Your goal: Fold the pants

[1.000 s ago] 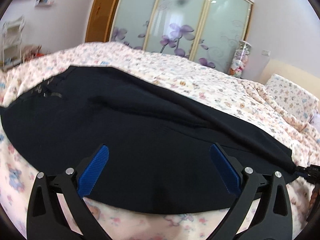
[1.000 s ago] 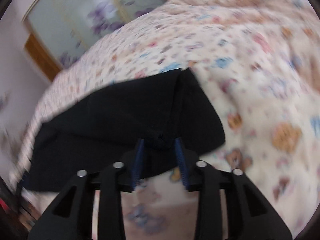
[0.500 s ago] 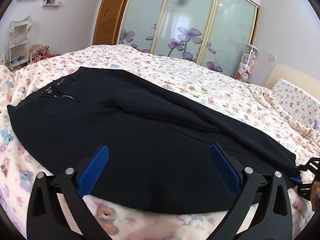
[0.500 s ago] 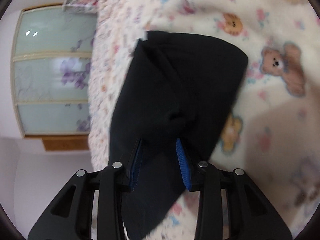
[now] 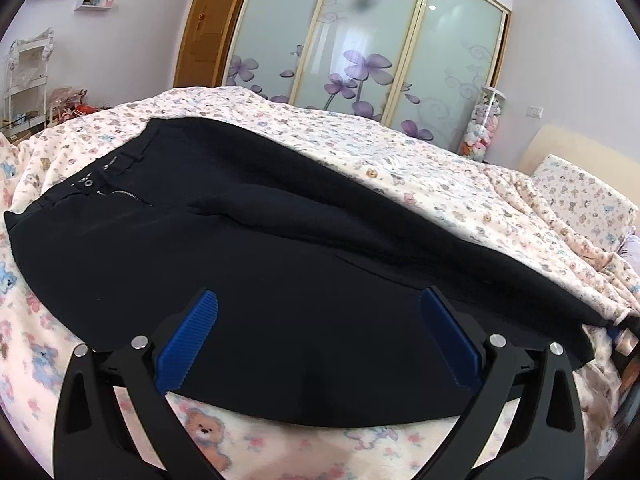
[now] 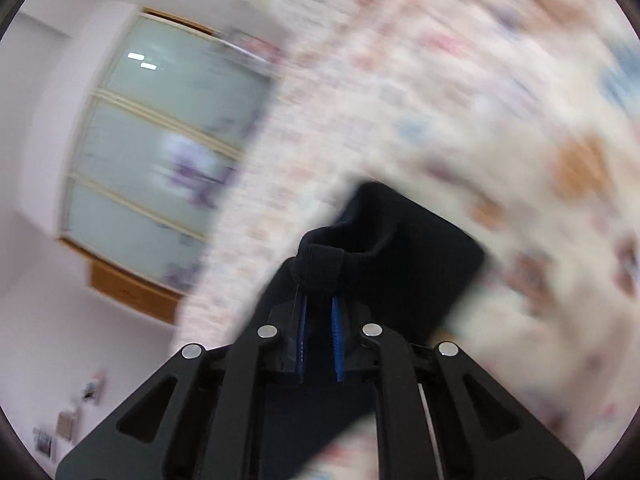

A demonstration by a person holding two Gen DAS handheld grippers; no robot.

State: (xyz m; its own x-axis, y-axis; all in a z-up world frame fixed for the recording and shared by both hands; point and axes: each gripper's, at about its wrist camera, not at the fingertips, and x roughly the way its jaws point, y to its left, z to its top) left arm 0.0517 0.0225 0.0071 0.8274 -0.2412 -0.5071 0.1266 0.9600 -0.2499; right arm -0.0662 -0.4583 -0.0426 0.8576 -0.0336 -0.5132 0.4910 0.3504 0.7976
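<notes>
Black pants [image 5: 280, 264] lie spread across the bed, waistband with button and zipper at the far left, legs running to the right. My left gripper [image 5: 318, 320] is open and empty, hovering over the near edge of the pants at mid-leg. My right gripper [image 6: 319, 312] is shut on a bunched fold of the pants' leg end [image 6: 400, 248] and holds it lifted off the bed; the view is blurred by motion. The right gripper also shows in the left wrist view [image 5: 624, 336] at the far right, at the pants' hem.
The bed is covered by a pink bear-print quilt [image 5: 420, 168]. A pillow [image 5: 588, 204] lies at the right. Frosted wardrobe doors with purple flowers [image 5: 360, 52] stand behind, a jar of balls [image 5: 482, 124] beside them, and a wooden door [image 5: 204, 28] at the left.
My right gripper has lifted and swung with the leg end pinched in it, closing tighter on the cloth. My left gripper has stayed open, its view shifting slightly over the pants.
</notes>
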